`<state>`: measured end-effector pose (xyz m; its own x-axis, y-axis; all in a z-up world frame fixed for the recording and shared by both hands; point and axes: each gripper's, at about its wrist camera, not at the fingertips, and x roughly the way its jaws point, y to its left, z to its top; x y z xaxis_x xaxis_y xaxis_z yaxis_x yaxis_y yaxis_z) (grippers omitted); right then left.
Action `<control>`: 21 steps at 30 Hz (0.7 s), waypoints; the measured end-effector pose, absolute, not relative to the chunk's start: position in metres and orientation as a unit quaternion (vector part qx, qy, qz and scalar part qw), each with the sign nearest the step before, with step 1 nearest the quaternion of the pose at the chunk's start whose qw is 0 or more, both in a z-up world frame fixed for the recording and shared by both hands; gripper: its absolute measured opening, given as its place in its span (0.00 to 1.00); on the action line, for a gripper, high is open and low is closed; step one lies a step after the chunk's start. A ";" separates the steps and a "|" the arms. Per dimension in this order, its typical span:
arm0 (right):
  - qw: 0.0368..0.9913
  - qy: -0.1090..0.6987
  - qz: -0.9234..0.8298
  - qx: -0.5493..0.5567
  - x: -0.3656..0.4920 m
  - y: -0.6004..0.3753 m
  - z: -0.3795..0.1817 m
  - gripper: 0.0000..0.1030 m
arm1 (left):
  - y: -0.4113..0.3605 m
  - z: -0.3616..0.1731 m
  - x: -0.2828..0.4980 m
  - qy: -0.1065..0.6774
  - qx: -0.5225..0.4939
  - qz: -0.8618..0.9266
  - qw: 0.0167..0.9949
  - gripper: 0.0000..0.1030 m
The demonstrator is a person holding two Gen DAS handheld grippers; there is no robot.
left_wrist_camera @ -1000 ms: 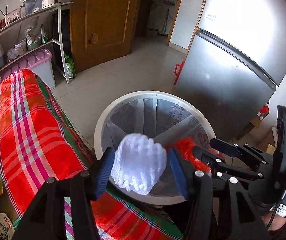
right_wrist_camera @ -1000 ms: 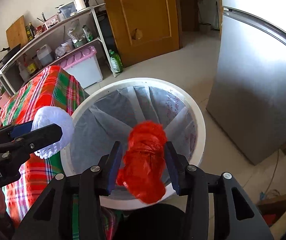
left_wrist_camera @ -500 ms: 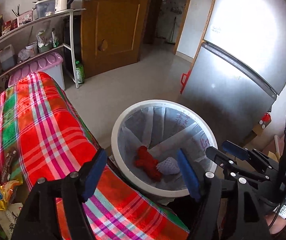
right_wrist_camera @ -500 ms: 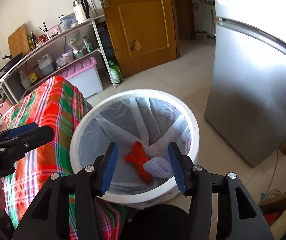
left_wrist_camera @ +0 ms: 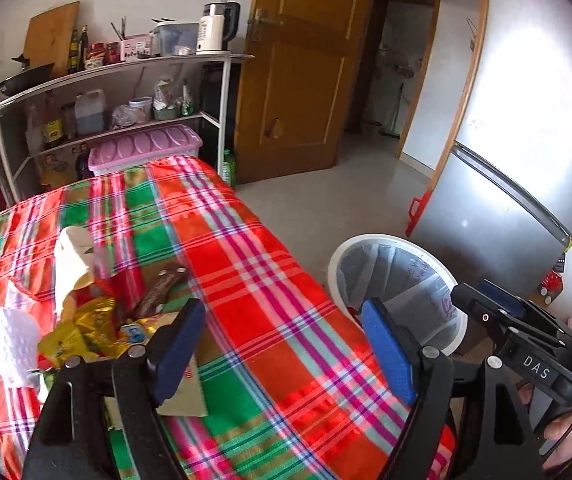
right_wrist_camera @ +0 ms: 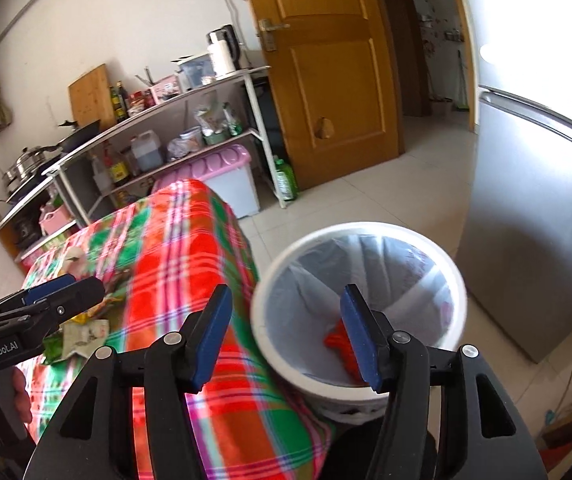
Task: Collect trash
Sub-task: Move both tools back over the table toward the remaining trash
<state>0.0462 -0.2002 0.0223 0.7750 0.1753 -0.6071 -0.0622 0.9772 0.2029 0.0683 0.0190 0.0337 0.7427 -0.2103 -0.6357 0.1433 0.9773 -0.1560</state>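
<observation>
My left gripper point(left_wrist_camera: 282, 344) hangs over the plaid tablecloth point(left_wrist_camera: 246, 264), its jaws opening with nothing between them. To its left lies a trash pile: a white foam net point(left_wrist_camera: 10, 344), yellow wrappers point(left_wrist_camera: 74, 336), a brown wrapper point(left_wrist_camera: 162, 284) and crumpled white paper point(left_wrist_camera: 72, 264). My right gripper point(right_wrist_camera: 286, 336) is over the table corner and the white bin point(right_wrist_camera: 366, 226). Its jaws are opening too and hold nothing. A red bag point(right_wrist_camera: 332, 338) lies in the bin's liner. Each gripper shows in the other's view: the right gripper point(left_wrist_camera: 470, 290) and the left gripper point(right_wrist_camera: 86, 286).
The bin point(left_wrist_camera: 334, 276) stands on the tiled floor between the table and a steel fridge point(left_wrist_camera: 526, 140). A shelf rack point(left_wrist_camera: 126, 68) with bottles and a kettle, a pink-lidded box point(left_wrist_camera: 146, 148) and a wooden door point(left_wrist_camera: 298, 80) are behind.
A second ago the left gripper held a white foam net and the right a red bag over the bin. Both dropped in; both grippers opened, rose and swung left towards the table.
</observation>
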 end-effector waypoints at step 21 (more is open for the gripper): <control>0.879 0.376 0.293 -0.026 0.060 -0.024 -0.007 0.58 | 0.196 0.017 0.012 0.335 -0.141 0.091 0.927 0.91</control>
<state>0.0597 -0.0239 -0.0065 0.5451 0.4949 -0.6767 -0.5346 0.8270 0.1742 0.0121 0.1955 0.0168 0.7590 0.0745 -0.6469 -0.2637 0.9435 -0.2008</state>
